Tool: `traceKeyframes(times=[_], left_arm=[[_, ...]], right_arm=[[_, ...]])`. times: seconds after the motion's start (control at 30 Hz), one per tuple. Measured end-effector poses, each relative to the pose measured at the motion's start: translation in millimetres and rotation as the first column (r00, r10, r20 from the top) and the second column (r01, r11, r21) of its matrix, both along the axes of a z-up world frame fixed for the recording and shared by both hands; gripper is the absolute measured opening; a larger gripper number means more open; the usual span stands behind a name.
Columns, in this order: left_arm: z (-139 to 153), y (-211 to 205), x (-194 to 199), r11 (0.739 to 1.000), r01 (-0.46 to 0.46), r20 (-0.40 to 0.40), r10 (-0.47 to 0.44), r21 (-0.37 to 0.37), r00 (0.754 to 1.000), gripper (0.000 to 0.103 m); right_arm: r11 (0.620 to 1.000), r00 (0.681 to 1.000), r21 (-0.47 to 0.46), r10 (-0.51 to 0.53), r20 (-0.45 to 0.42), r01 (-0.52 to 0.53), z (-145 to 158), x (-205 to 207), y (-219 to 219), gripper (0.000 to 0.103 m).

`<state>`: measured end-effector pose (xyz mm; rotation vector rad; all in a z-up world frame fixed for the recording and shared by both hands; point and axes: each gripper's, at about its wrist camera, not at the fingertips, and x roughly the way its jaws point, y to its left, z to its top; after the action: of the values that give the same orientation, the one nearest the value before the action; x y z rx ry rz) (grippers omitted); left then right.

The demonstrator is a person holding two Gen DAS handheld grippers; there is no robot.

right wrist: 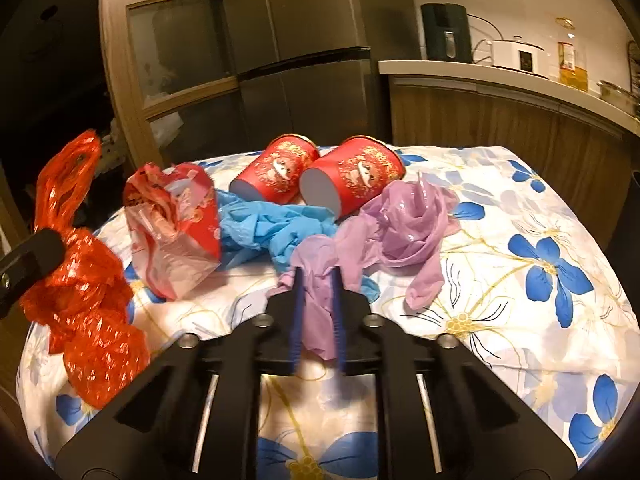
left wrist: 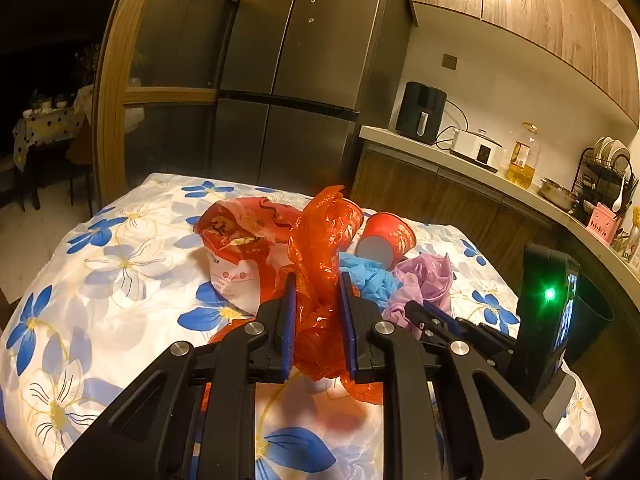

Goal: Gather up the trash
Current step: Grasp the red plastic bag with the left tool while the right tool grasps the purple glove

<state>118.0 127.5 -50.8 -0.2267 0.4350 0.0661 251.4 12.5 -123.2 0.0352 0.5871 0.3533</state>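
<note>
the trash is piled on a table with a flowered cloth (right wrist: 520, 216). an orange plastic bag (left wrist: 320, 264) is pinched between the blue pads of the left gripper (left wrist: 317, 320), and in the right wrist view it is seen lifted a little off the cloth at the left edge. a purple plastic bag (right wrist: 404, 220) lies at the near right of the pile, and one loose end of it is squeezed in the right gripper (right wrist: 317, 312), whose jaws are closed tight on it. between the two bags a blue glove (right wrist: 264, 228) is spread flat. behind it two red paper cups (right wrist: 316, 176) lie on their sides, touching each other. a red and white food bag (right wrist: 176, 220) lies crumpled to the left of the glove.

the step in hand looks like the picking up: both bags are gripped but not yet carried off. a dark bin (left wrist: 592, 320) is seen past the right edge of the table in the left wrist view. next, the purple bag probably needs to be lifted clear so that the glove is not dragged along, and then both bags can be taken over to the bin and let go. the cups, the glove and the food bag are left to be picked up.
</note>
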Motion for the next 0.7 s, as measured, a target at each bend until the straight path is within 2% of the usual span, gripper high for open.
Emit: traceKeyframes(times=[0.27,0.43,0.7], left_arm=[[6,-12,-4,1.0,0.012,0.013,-0.012,0.019,1.0,0.02],[13,-28,-3,0.999,0.038,0.028,-0.039,0.032,0.999,0.02],[25,-73,4,0.992,0.112,0.054,-0.115,0.055,0.992,0.019]], right_arm=[[0.999,0.998,0.049,-0.005,0.066,0.002,25,-29,-28,0.005],[0.995,0.99,0.086,-0.054,0.128,0.043,49,-50,-63,0.004],[0.985,0.972,0.119,-0.144,0.187,0.123,71,-73,-120,0.004]])
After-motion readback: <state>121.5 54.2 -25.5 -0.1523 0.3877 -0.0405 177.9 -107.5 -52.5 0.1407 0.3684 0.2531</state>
